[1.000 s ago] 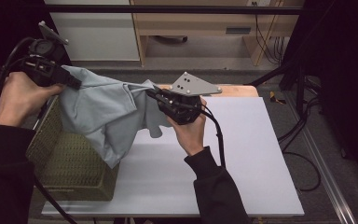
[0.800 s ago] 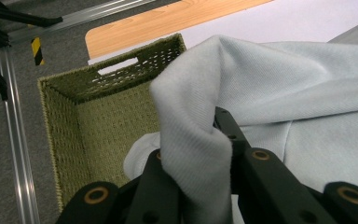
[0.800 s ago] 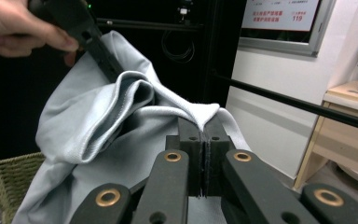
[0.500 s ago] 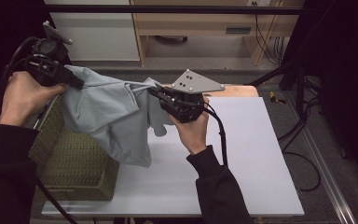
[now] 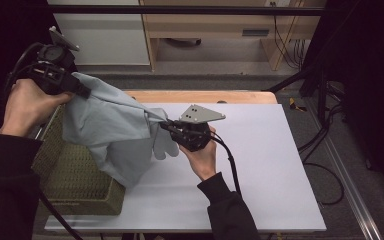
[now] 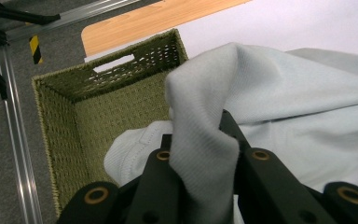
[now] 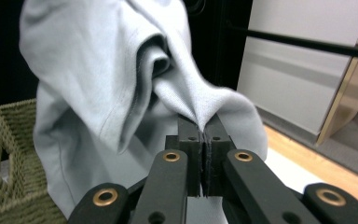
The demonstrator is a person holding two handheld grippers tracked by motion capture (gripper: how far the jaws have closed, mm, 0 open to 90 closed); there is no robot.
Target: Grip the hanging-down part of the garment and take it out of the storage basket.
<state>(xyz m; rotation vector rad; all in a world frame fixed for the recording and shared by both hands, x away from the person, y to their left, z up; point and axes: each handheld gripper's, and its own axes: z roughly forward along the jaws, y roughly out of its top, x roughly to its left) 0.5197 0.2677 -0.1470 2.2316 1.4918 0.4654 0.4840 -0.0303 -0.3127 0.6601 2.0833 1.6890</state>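
A lab-like recording room: a white counter (image 5: 260,165) on aluminium rails (image 5: 347,180), black drapes (image 5: 370,75) at the sides, loose cables (image 5: 325,135) on grey floor.

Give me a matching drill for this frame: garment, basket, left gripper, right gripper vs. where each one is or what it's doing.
1. grey garment
2. woven basket
3. left gripper
4. right gripper

A. sits at the table's left edge
B. held high, jaws clamped on a bunched fold of cloth
C. hangs stretched between both grippers
D. low over the white tabletop, jaws pinching a thin edge of cloth

Pairs: 1-C, 2-A, 3-B, 4-D
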